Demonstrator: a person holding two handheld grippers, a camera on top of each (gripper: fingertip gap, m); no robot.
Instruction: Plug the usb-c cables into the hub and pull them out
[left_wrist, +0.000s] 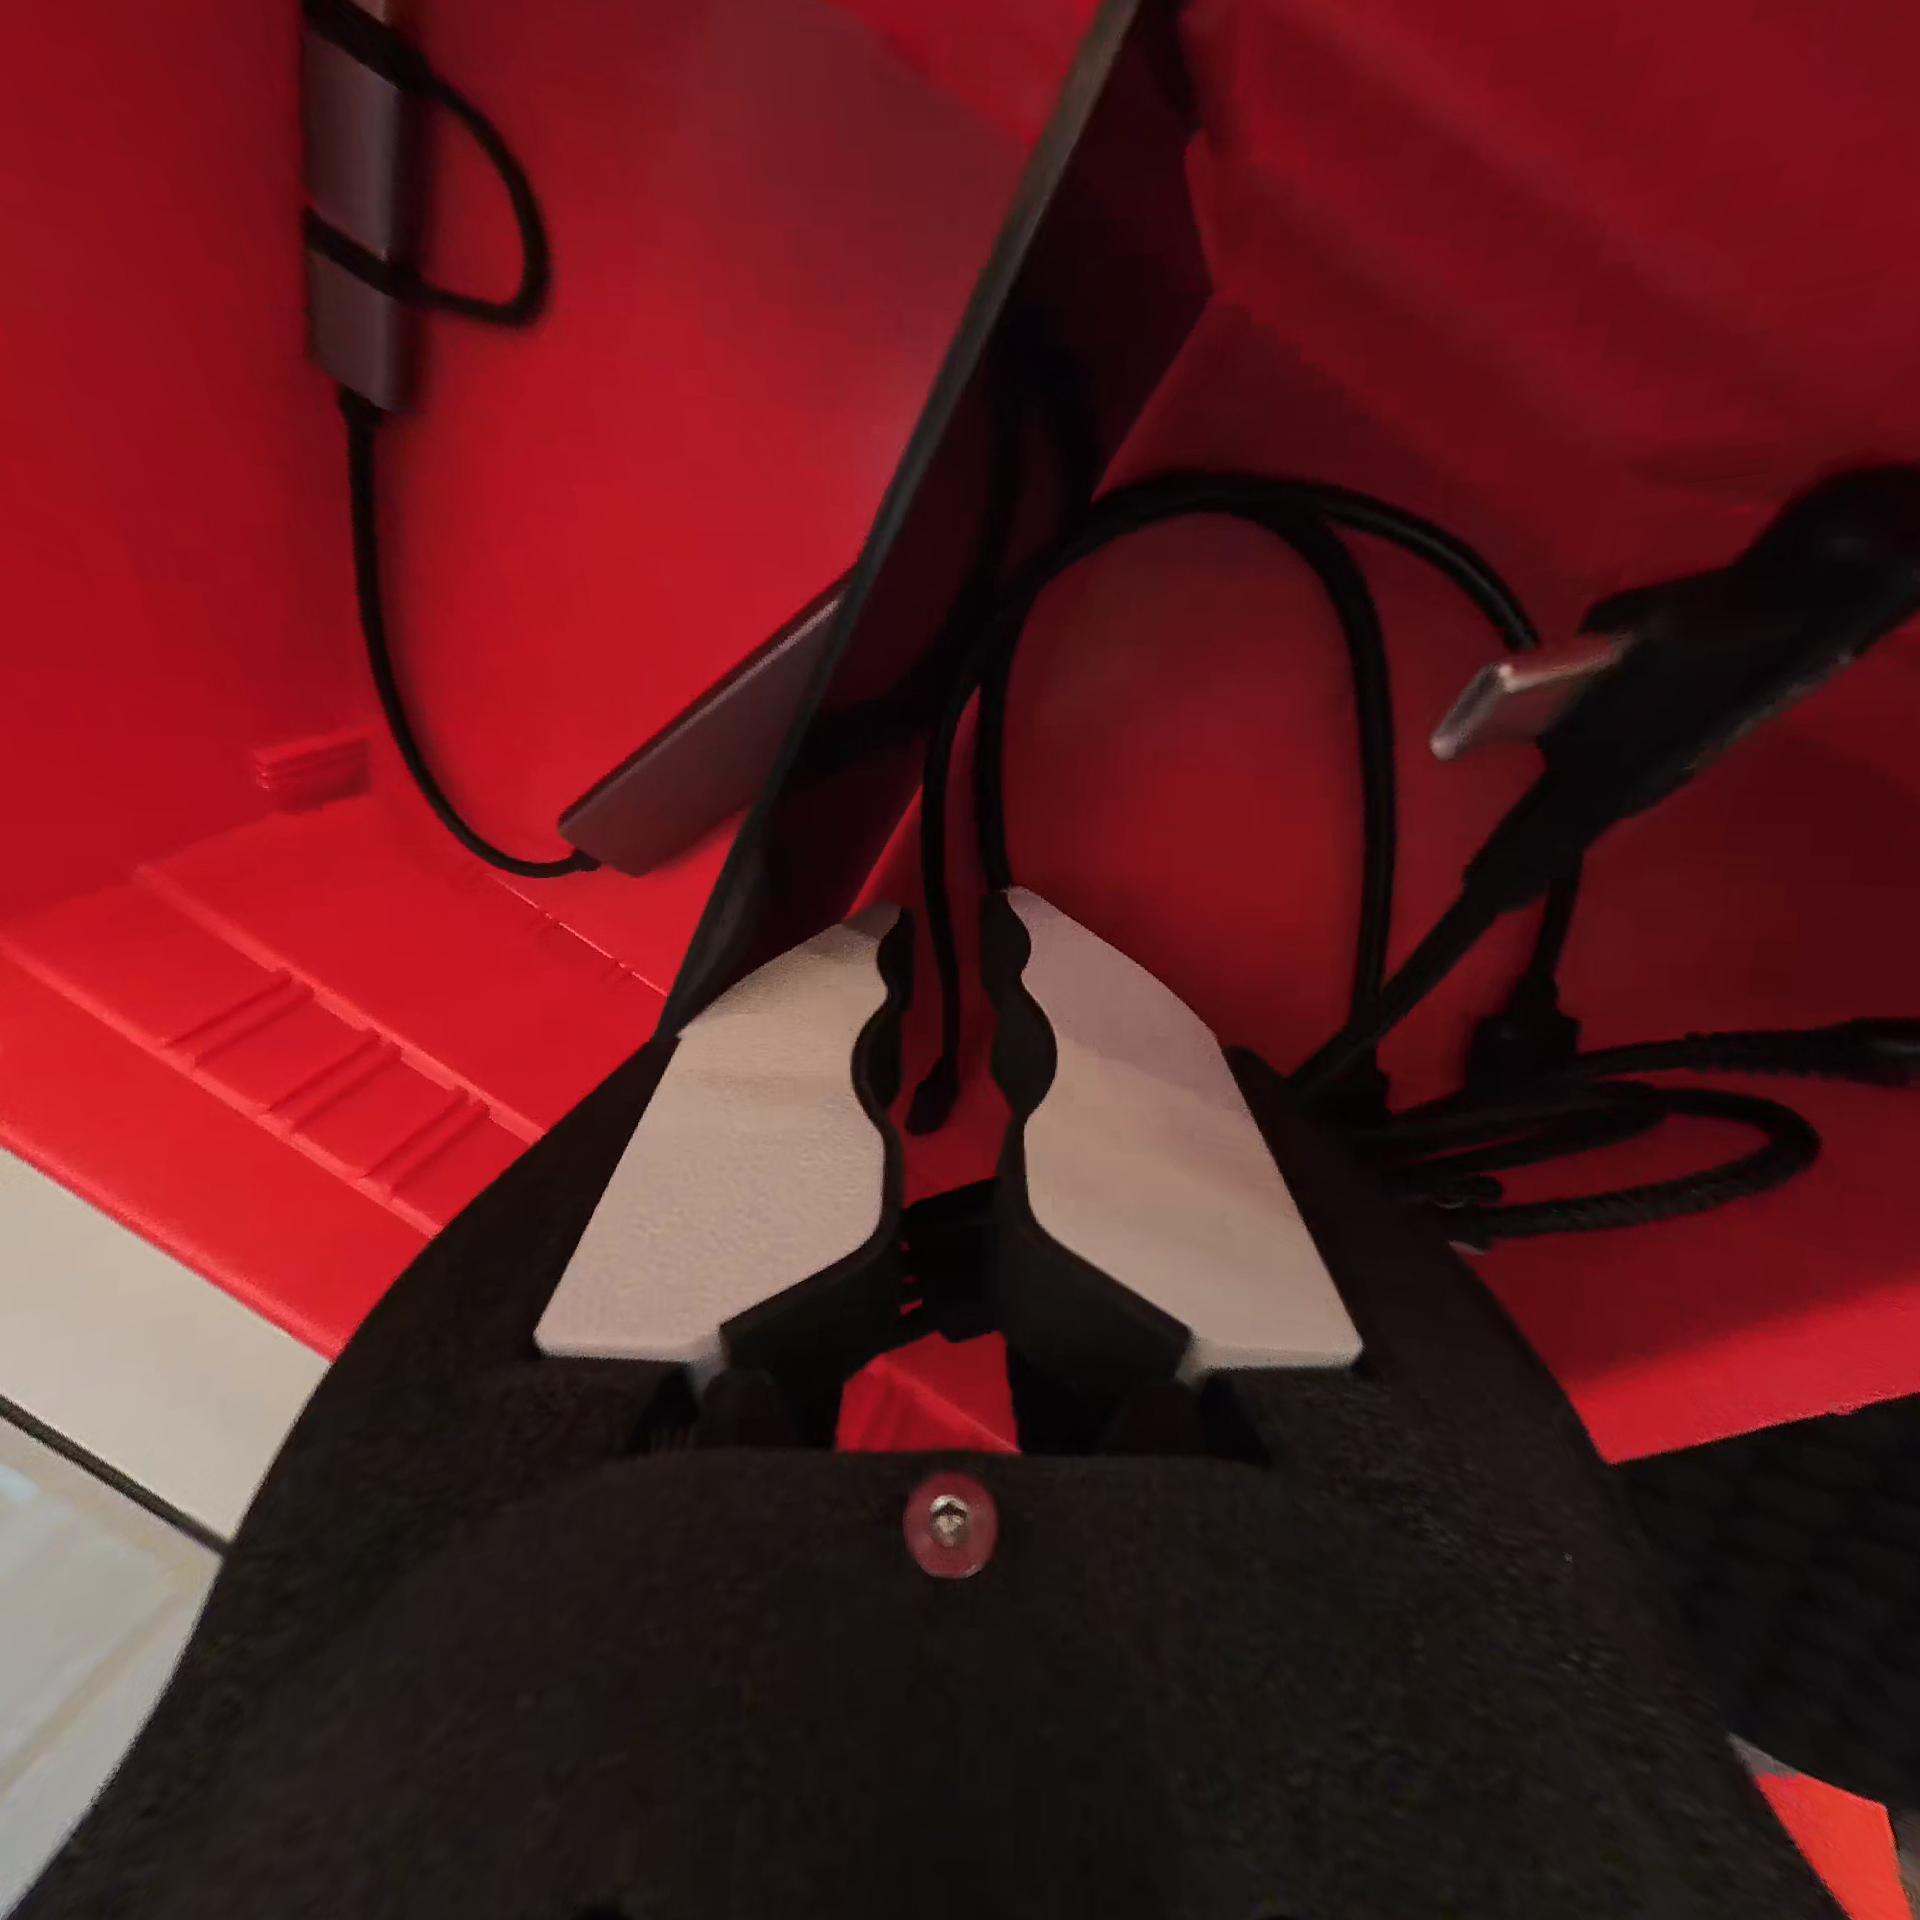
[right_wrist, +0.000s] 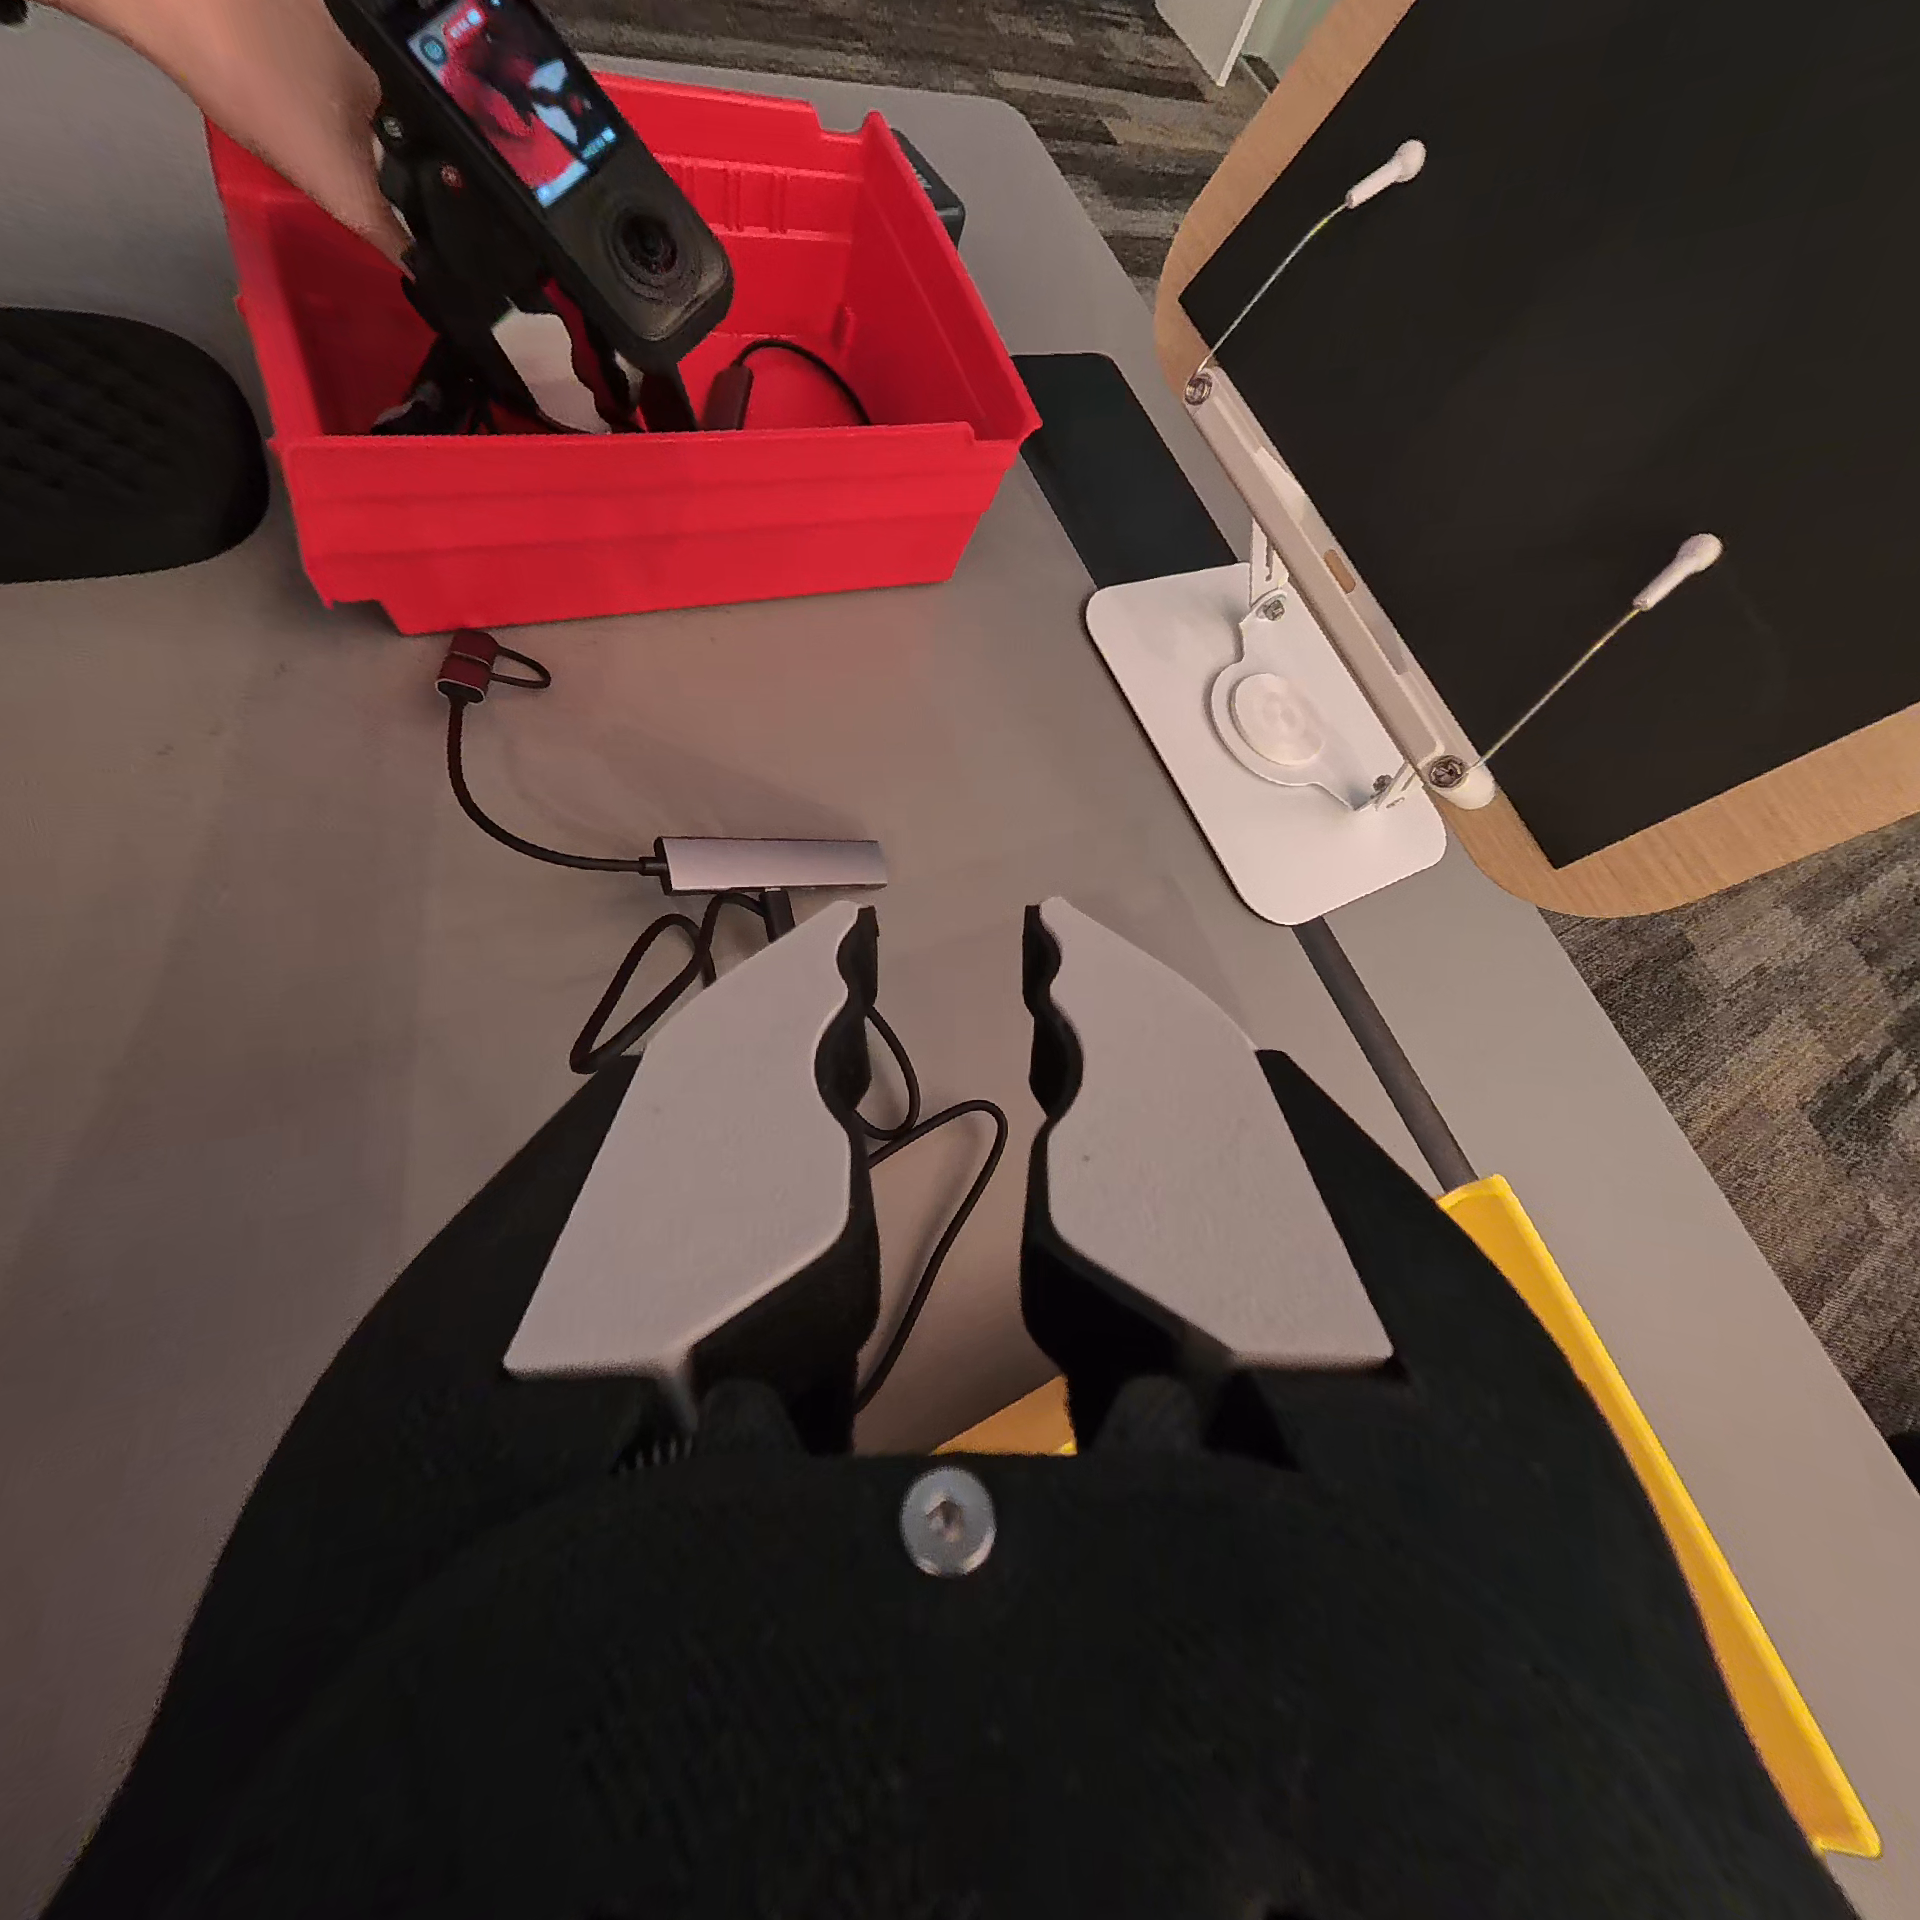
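My left gripper is down inside the red bin. Its jaws are nearly closed on a black cable, with a ribbed black part pinched deeper between the pads. A bare usb-c plug hangs blurred at the right. Two grey hubs lie in the bin, one wrapped in cable and one half hidden by a black divider. My right gripper is open and empty, just above the table. In front of it lies a grey hub with black cables looping under the fingers.
The red bin stands at the back of the grey table, with a person's hand on the left gripper. A white stand base and a dark board are at the right. A yellow tray edge is near right. The left gripper's tips are roughly 40 cm from the right gripper's. About 20 cm separates my right fingertips from the grey hub.
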